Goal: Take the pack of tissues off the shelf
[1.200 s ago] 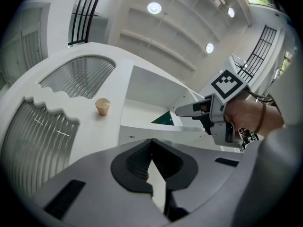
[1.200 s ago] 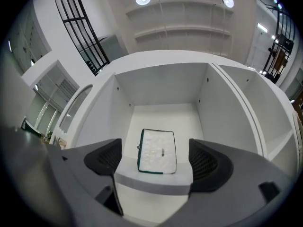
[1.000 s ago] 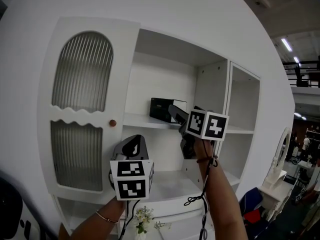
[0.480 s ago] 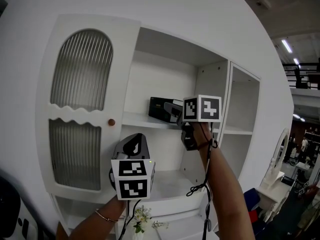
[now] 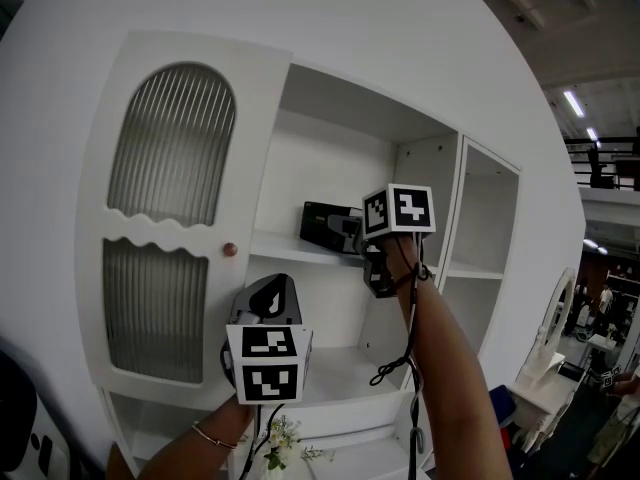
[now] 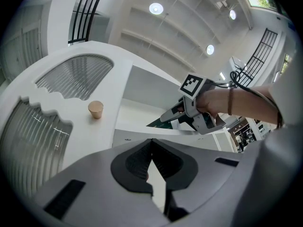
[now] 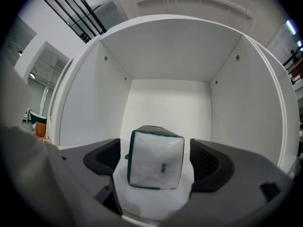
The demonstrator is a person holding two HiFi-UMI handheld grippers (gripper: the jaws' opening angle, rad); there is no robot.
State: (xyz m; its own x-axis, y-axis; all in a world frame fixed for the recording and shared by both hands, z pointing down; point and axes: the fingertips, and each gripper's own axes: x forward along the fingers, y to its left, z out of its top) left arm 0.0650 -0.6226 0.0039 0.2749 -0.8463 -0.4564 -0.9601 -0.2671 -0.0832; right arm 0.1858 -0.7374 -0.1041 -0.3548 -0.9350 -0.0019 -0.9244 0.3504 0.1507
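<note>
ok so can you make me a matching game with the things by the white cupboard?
Things
1. pack of tissues
2. left gripper
3. right gripper
4. round knob

States
A. jaws shut, holding nothing
B. on the cupboard door
C. jaws open, one on each side of the pack
D. sitting on the upper shelf

Pairs: 1-D, 2-A, 3-C, 4-B

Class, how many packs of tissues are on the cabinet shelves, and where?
1. The pack of tissues sits on the upper shelf, between the open jaws of the right gripper. Others may be hidden behind the cabinet door.
</note>
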